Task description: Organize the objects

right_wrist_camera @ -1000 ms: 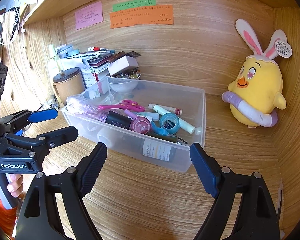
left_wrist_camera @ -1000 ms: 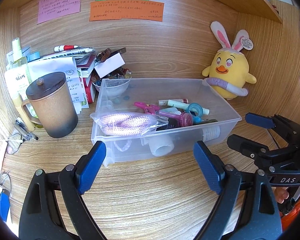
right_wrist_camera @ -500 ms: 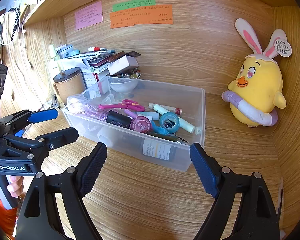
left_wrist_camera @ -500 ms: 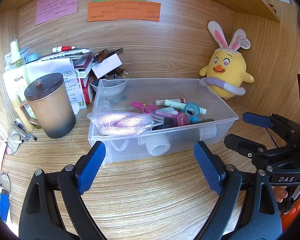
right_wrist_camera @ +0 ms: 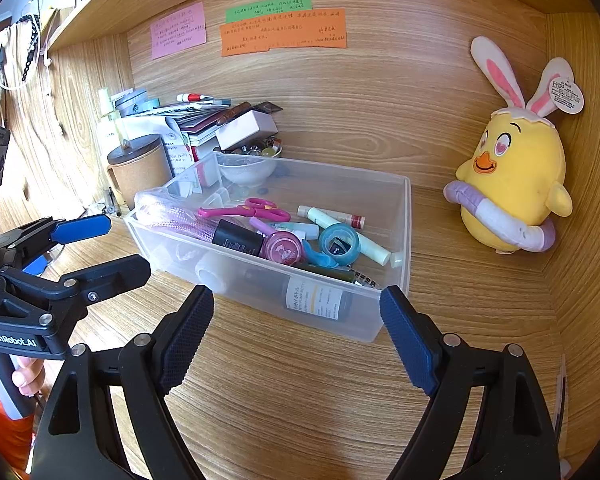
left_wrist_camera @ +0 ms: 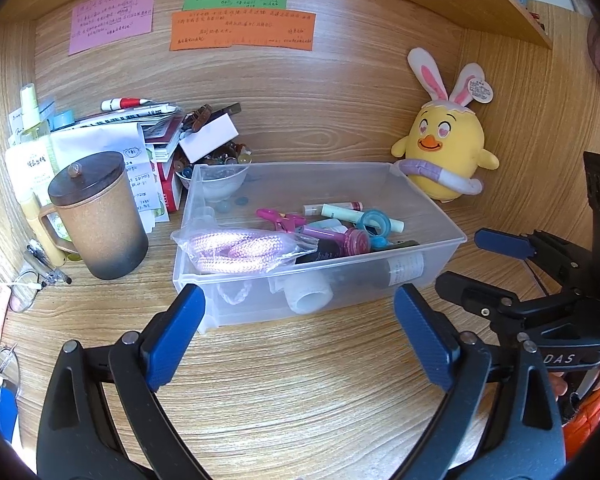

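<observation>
A clear plastic bin (left_wrist_camera: 432,200) (right_wrist_camera: 404,216) stands on the wooden desk. It holds a bagged pink rope (left_wrist_camera: 236,250) (right_wrist_camera: 172,216), pink scissors (right_wrist_camera: 256,210), a blue tape ring (left_wrist_camera: 374,222) (right_wrist_camera: 338,244), tubes and bottles. My left gripper (left_wrist_camera: 300,332) is open and empty, just in front of the bin. My right gripper (right_wrist_camera: 296,332) is open and empty before the bin's right front corner. Each gripper shows in the other's view, the right one (left_wrist_camera: 496,268) and the left one (right_wrist_camera: 96,248).
A brown lidded mug (left_wrist_camera: 100,216) (right_wrist_camera: 140,168) stands left of the bin. A pile of books and papers (left_wrist_camera: 140,136) and a bowl of beads (left_wrist_camera: 220,180) lie behind. A yellow plush chick (left_wrist_camera: 444,152) (right_wrist_camera: 512,184) sits at the right. Glasses (left_wrist_camera: 24,292) lie at the left.
The left gripper has drawn back and lifted a little, so the bin sits slightly lower and smaller. The right view is nearly unchanged. Both grippers stay open.
</observation>
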A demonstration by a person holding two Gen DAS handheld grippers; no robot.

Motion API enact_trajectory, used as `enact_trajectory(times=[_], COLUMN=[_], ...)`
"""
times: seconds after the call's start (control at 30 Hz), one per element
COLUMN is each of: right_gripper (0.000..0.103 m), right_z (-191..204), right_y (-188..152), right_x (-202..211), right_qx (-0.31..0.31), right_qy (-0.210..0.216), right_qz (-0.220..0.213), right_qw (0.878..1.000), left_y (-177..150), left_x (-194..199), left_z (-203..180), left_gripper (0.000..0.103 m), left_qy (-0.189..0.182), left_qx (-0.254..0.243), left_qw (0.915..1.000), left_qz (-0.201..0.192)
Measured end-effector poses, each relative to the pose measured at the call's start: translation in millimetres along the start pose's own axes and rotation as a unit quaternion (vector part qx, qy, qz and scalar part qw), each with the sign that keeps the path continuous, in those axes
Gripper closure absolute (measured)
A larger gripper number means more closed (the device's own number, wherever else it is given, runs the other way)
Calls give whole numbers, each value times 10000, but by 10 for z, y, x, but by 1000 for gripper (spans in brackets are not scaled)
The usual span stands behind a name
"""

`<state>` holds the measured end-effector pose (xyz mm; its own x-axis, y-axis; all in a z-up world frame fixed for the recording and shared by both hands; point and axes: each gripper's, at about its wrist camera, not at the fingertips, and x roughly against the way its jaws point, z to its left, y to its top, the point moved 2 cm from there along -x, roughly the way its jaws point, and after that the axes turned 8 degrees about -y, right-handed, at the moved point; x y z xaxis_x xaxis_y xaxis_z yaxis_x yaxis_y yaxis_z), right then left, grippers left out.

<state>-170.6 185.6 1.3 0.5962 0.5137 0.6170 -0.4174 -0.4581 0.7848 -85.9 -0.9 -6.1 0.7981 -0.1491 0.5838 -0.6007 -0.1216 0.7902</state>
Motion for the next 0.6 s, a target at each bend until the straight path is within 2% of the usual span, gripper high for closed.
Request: enact_trajectory(times=[0.37, 0.6], right_gripper=[20, 20], right_z=[24, 20], right_y=[-4, -4], right_x=[-1, -3], right_qx=[46, 45], right_qy=[19, 13], right_qz=[21, 24], right_qw=[10000, 10000], left_y=[-21, -25], left_x=[20, 14], left_z=[-82, -78], left_gripper=[7, 7], left_qy=[-37, -68], left_qx=[-151, -83], left_qw=[9999, 9999], left_qz=[8, 13])
